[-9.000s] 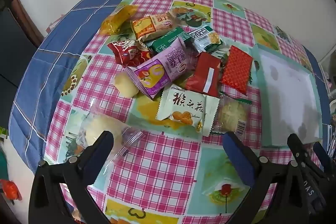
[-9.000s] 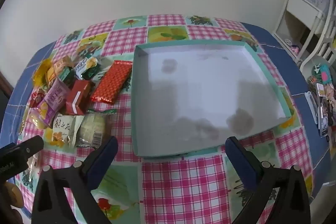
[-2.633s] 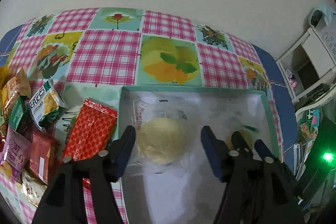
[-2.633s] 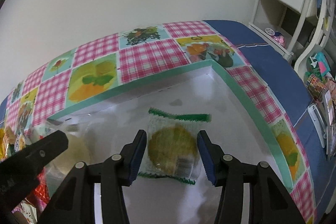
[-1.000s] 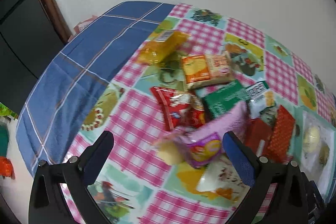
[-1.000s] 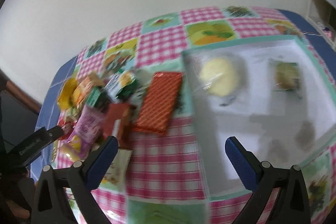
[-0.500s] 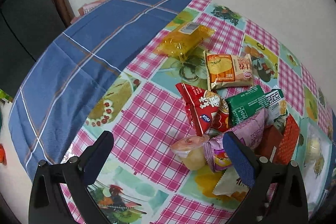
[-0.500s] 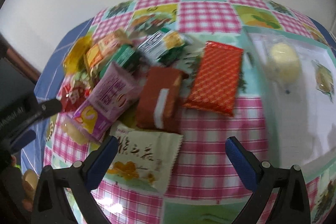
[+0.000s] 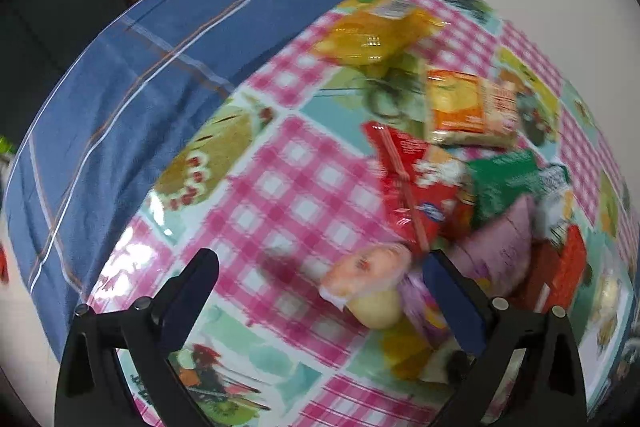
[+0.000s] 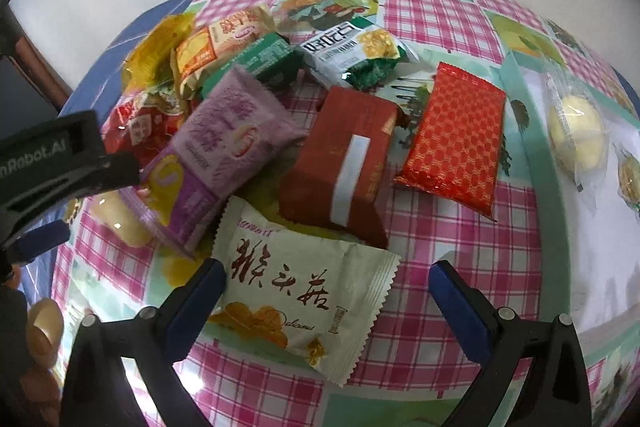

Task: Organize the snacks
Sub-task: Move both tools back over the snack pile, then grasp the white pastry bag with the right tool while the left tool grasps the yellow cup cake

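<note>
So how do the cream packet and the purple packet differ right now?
The cream packet lies flat on the cloth between the open right gripper fingers; the purple packet is propped at a tilt on the pile. The cream packet bears red characters, the purple packet white ones. Both are sealed, outside the tray.

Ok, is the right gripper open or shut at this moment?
Open. The right gripper has its blue fingers spread wide on either side of the white snack packet, gripping nothing.

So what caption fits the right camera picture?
Open right gripper over a white packet, snack pile behind, two buns in the tray.
</note>
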### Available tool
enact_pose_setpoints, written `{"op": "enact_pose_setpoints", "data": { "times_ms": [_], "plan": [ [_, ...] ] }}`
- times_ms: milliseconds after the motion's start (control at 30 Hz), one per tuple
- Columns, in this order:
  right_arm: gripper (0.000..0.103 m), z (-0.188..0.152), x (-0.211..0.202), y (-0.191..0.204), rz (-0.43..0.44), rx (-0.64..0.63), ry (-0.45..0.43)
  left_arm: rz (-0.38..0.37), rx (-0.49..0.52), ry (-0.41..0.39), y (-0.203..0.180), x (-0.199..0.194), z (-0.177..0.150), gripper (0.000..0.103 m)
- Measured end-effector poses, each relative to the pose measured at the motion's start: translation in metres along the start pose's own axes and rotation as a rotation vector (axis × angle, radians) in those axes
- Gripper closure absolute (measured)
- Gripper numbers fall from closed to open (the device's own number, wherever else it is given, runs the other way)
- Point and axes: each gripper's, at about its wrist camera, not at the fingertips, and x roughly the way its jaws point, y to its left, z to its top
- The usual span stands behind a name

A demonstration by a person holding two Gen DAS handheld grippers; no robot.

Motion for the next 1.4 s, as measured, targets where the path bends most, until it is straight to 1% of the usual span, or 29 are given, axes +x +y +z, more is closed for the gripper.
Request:
{"op": "enact_pose_setpoints", "data": {
  "times_ms": [100, 200, 267, 300, 333, 367, 400, 433, 467, 500, 533, 600, 633, 667, 700, 900, 1067, 1267, 1400],
  "plan": [
    [0.000, 0.001, -0.001, -0.008, -0.022, 0.015, -0.001, 0.007, -0.057, 0.007, 0.011, 0.004, 0.003, 0.001],
    [0.000, 0.002, 0.000, -0.017, -0.026, 0.036, 0.010, 0.022, -0.063, 0.006, 0.012, 0.008, 0.005, 0.001],
    [0.000, 0.004, -0.001, -0.018, -0.031, 0.034, 0.012, 0.009, -0.055, 0.023, 0.009, 0.013, 0.005, 0.002],
    [0.000, 0.004, -0.001, -0.018, -0.031, 0.033, 0.012, 0.004, -0.052, 0.030, 0.008, 0.015, 0.005, 0.008],
    [0.000, 0.005, -0.001, -0.018, -0.031, 0.034, 0.015, -0.002, -0.048, 0.039, 0.005, 0.018, 0.005, 0.018],
    [0.002, 0.006, 0.000, -0.019, -0.029, 0.033, 0.017, -0.013, -0.050, 0.050, 0.004, 0.022, 0.004, 0.023],
    [0.006, 0.006, -0.001, -0.017, -0.024, 0.030, 0.017, -0.017, -0.054, 0.056, 0.001, 0.025, 0.001, 0.028],
    [0.008, 0.006, -0.002, -0.016, -0.019, 0.024, 0.015, -0.004, -0.049, 0.049, -0.001, 0.025, 0.001, 0.034],
    [0.015, 0.006, -0.004, -0.015, -0.016, 0.017, 0.010, -0.009, -0.047, 0.044, -0.002, 0.025, 0.000, 0.041],
    [0.021, 0.007, -0.006, -0.014, -0.010, 0.010, 0.004, -0.020, -0.049, 0.039, -0.003, 0.023, 0.000, 0.053],
    [0.023, 0.006, -0.008, -0.013, -0.006, 0.008, 0.003, -0.035, -0.052, 0.039, -0.003, 0.023, 0.000, 0.063],
    [0.030, 0.005, -0.010, -0.012, 0.006, 0.011, 0.004, -0.035, -0.046, 0.043, -0.008, 0.023, 0.002, 0.067],
    [0.032, 0.005, -0.010, -0.012, 0.009, 0.011, 0.005, -0.031, -0.040, 0.043, -0.007, 0.024, 0.003, 0.073],
    [0.039, 0.006, -0.012, -0.012, 0.015, 0.013, 0.004, -0.038, -0.038, 0.043, -0.008, 0.024, 0.004, 0.078],
    [0.042, 0.006, -0.013, -0.012, 0.026, 0.015, 0.002, -0.053, -0.041, 0.046, -0.006, 0.024, 0.004, 0.085],
    [0.047, 0.006, -0.017, -0.021, 0.057, 0.047, 0.010, -0.080, -0.044, 0.059, -0.011, 0.021, 0.000, 0.091],
    [0.047, 0.008, -0.022, -0.023, 0.054, 0.046, -0.001, -0.092, -0.052, 0.056, -0.009, 0.020, -0.003, 0.093],
    [0.047, 0.009, -0.028, -0.026, 0.065, 0.058, 0.002, -0.127, -0.058, 0.042, -0.003, 0.003, 0.002, 0.098],
    [0.047, 0.010, -0.033, -0.026, 0.063, 0.052, -0.002, -0.120, -0.055, 0.020, 0.002, -0.009, 0.006, 0.098]
  ]
}}
